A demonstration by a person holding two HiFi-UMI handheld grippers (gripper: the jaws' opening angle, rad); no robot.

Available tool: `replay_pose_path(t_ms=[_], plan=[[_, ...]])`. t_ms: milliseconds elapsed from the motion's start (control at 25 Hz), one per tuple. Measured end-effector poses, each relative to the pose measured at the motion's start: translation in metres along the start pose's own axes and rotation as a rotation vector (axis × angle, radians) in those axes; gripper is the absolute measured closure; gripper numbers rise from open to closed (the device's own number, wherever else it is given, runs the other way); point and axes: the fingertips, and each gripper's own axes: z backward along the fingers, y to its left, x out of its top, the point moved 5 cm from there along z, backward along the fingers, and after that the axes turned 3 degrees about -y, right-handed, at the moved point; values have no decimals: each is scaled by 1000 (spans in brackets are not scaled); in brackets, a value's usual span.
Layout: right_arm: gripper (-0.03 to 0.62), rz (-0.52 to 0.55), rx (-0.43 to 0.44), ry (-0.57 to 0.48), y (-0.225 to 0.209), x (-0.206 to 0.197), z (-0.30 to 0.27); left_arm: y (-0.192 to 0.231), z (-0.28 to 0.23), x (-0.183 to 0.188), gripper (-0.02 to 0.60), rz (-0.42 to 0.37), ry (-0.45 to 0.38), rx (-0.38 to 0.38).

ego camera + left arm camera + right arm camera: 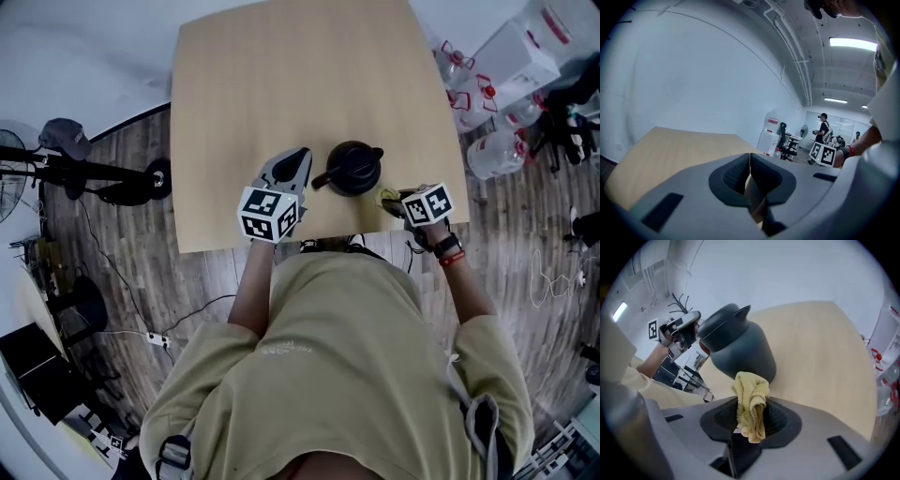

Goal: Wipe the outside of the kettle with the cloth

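On the table, right hand-held gripper pinches cloth near kettle.

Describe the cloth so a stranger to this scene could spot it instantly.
On the pale wooden table, find the dark kettle near the front edge. Just right of it, the right tongs pinch the cloth: a small bunched yellow rag, the only soft, bright thing there.

Office-like lab: desk chairs, ceiling strip lights, water jugs
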Motion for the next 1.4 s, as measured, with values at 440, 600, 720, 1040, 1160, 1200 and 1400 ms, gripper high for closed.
replay_pose_path(t_ms=[440, 600, 720, 1040, 1160, 1200, 1400], plan=[[464, 243, -67, 46, -58, 137, -6, 30, 23, 7, 557, 27, -20, 109], [464, 340, -12, 88, -53, 196, -35, 48, 31, 11, 557, 43, -25, 171], [464, 451, 70, 165, -29, 229, -68, 58, 39, 10, 557, 59, -28, 215], [464, 753, 343, 466, 72, 246, -158, 73, 60, 1, 557, 100, -26, 303], [462, 838, 475, 677, 102, 218, -178, 74, 68, -4, 557, 107, -28, 317], [462, 856, 503, 752, 107, 208, -184, 75, 70, -5, 557, 106, -29, 318], [462, 946, 539, 1020, 112, 177, -201, 78, 77, -11, 557, 129, -33, 337]])
